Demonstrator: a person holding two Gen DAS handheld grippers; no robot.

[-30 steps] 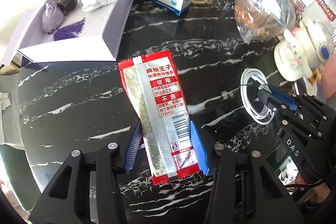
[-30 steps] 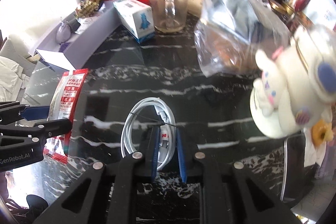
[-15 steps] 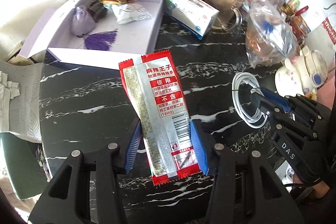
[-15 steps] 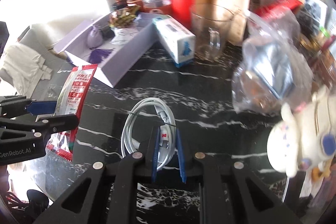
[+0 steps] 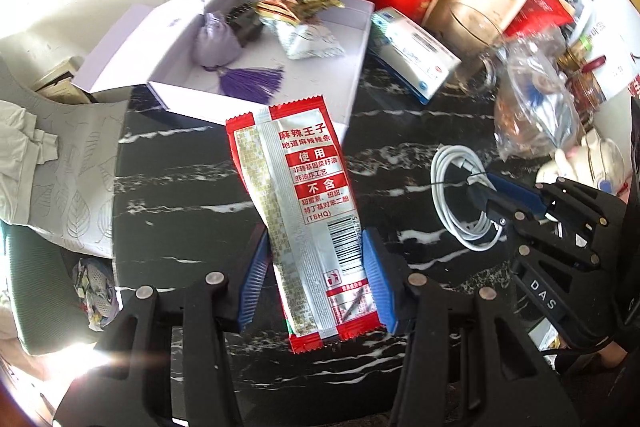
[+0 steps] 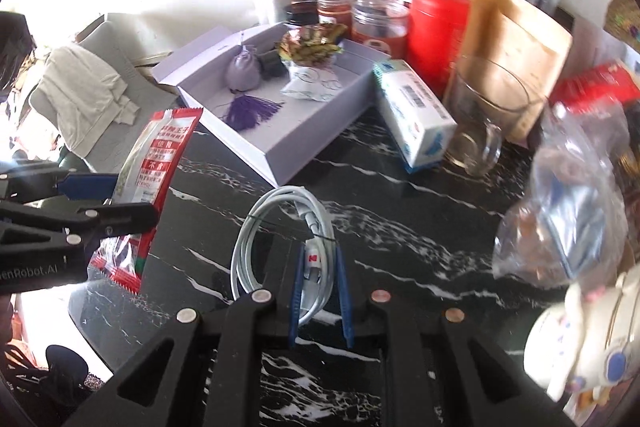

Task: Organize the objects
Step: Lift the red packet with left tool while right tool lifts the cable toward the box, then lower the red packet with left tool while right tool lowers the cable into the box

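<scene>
We are mid-carry: left gripper clamped on the red snack packet, right gripper pinching the white cable coil. Next, probably, both go to the white box, upper left.

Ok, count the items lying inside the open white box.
4, though more may be hidden behind them: a purple sachet with a tassel at the left, a black item behind it, gold wrappers at the back, and a white packet to the right.

Black left gripper, blue ribbed pads, silver screws, right gripper marked "DAS"
</scene>
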